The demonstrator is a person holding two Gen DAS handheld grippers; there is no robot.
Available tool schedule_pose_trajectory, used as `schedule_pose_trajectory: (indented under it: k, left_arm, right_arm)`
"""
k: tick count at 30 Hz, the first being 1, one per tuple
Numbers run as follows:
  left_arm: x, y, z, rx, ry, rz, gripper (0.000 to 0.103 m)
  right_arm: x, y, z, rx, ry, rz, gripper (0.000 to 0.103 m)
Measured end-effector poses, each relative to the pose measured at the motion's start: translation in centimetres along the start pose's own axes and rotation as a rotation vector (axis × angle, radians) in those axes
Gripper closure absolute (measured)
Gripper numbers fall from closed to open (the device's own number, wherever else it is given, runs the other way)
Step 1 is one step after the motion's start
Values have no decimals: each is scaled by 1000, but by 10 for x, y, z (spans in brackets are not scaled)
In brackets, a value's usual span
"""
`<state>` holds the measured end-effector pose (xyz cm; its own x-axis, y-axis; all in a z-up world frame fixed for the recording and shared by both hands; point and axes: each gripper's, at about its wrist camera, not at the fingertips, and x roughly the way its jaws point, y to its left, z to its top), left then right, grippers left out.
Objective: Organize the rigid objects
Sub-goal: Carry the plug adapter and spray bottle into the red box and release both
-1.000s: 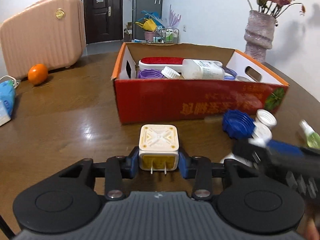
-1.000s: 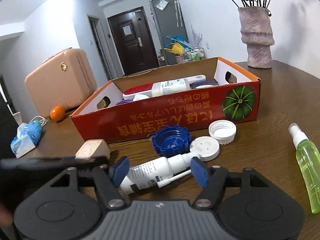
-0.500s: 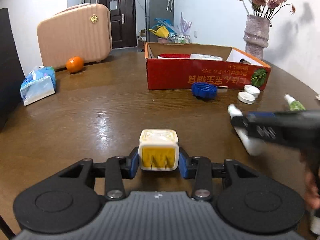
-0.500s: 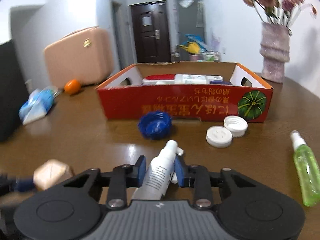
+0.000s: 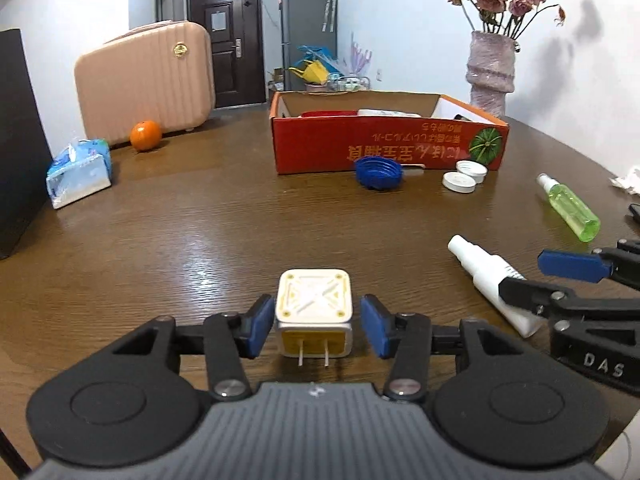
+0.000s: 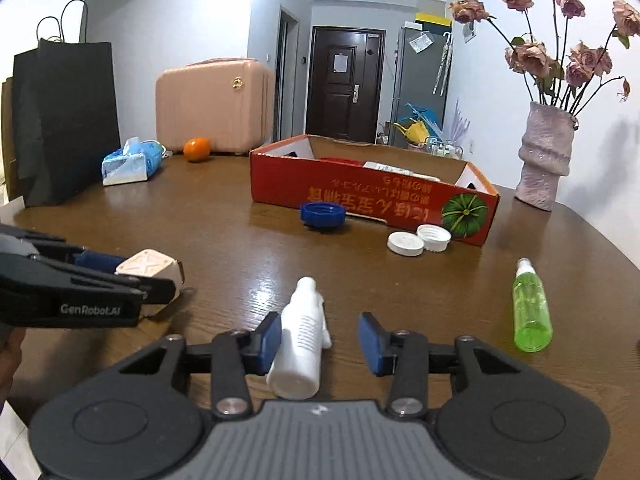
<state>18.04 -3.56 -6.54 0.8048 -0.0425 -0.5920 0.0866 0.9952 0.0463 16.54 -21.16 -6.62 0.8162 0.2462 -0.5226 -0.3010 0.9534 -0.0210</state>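
Near the table's front edge, the left gripper (image 5: 314, 326) was opening, pads w/ small gaps beside the plug adapter (image 5: 314, 312) on the table (image 5: 200, 232). The right gripper (image 6: 318, 340) was opening too; white spray bottle (image 6: 300, 344) lay between, touching only its left pad. Red box (image 6: 360, 196) stood well beyond.

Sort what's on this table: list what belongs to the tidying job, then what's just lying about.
Job:
plug adapter
white spray bottle
green spray bottle
blue cap
two white lids
red cardboard box

Lying about:
orange
tissue pack
pink suitcase
vase of dried roses
black paper bag
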Motion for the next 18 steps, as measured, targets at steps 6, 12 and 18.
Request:
schedule_pose_trajectory:
  k: [6, 12, 18]
  left_arm:
    - [3, 2, 1, -2, -1, 3, 64]
    - [4, 4, 19, -4, -34, -46, 64]
    - [35, 15, 92, -52, -83, -124, 64]
  right_arm:
    - [20, 4, 3, 10, 77, 4, 74]
    - [24, -7, 11, 40, 87, 61, 77]
    - [31, -39, 58, 50, 6, 101, 77]
